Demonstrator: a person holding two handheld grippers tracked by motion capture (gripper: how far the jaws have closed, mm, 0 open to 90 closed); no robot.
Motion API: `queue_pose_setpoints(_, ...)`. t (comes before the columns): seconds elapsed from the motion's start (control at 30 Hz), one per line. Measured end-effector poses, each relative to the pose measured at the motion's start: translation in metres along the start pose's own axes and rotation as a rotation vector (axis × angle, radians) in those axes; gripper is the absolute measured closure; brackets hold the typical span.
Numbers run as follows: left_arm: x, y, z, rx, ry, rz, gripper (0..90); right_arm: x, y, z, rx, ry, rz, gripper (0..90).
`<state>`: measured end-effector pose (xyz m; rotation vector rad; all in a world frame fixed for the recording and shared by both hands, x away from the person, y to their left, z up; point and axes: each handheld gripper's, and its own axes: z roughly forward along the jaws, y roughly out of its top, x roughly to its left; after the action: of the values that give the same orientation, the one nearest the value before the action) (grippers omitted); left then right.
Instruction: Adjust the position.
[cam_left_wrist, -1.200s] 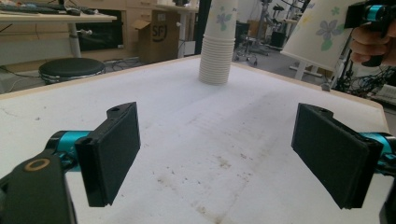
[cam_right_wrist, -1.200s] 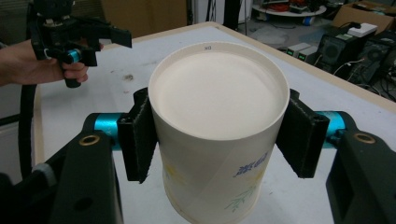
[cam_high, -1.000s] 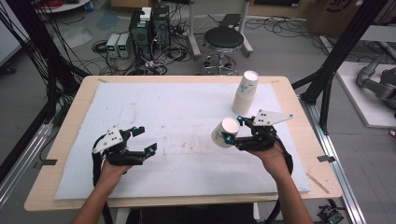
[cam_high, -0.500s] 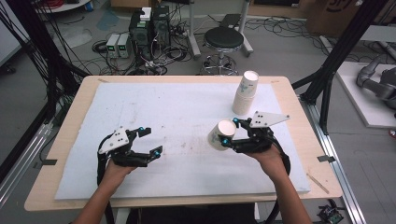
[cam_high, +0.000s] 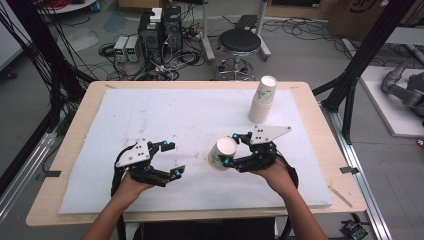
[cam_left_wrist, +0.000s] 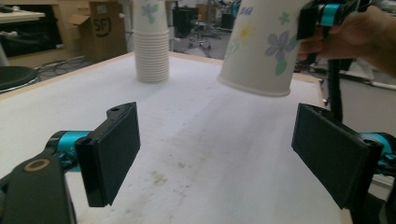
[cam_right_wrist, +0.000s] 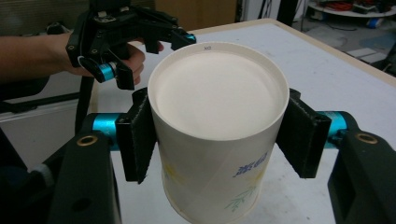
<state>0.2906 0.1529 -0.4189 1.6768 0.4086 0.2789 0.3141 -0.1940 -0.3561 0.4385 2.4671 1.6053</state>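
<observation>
Your right tongs (cam_high: 231, 149) have the paper cup (cam_high: 221, 153) clamped between their two black pads, one on each side of its wall, and the jaws have just been easing open a touch with the cup between them. In the right gripper view the cup (cam_right_wrist: 215, 135) sits with its flat closed end facing the camera, pads pressed to its flanks. From above, it is carried tilted over the white mat (cam_high: 190, 115) on the tabletop (cam_high: 305, 95), off the surface.

Your left tongs (cam_high: 174, 158) stand wide, with nothing between the pads. In the left gripper view the cup (cam_left_wrist: 261, 46) hangs up and to the right of the gap, its open rim pointing down, beyond the pads and apart from them.

The stack of paper cups (cam_high: 263, 99) stands upright toward the far right of the mat, well apart from both tongs.
</observation>
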Motion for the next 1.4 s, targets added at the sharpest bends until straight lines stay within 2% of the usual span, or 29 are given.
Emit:
queue_pose_setpoints(0.17,-0.006,0.003,0.015,0.019,-0.051,0.018,15.4,0.007,0.000,0.007,-0.001,0.042,-0.009,35.6)
queue_pose_setpoints(0.53,-0.012,0.007,0.040,0.038,-0.119,0.043,15.6,0.007,-0.003,0.017,0.013,0.079,-0.006,35.5)
queue_pose_setpoints(0.73,-0.017,0.009,0.058,0.064,-0.172,0.062,15.6,0.009,-0.004,0.020,0.021,0.105,-0.010,35.5)
queue_pose_setpoints(1.07,-0.018,0.007,0.068,0.071,-0.205,0.065,17.7,0.012,-0.004,0.024,0.013,0.147,-0.026,35.9)
queue_pose_setpoints(1.23,-0.019,0.007,0.069,0.063,-0.224,0.063,21.0,0.013,-0.005,0.025,0.000,0.163,-0.021,36.2)
queue_pose_setpoints(1.4,-0.019,0.007,0.069,0.063,-0.244,0.084,28.1,0.012,-0.005,0.025,-0.005,0.167,-0.019,36.4)
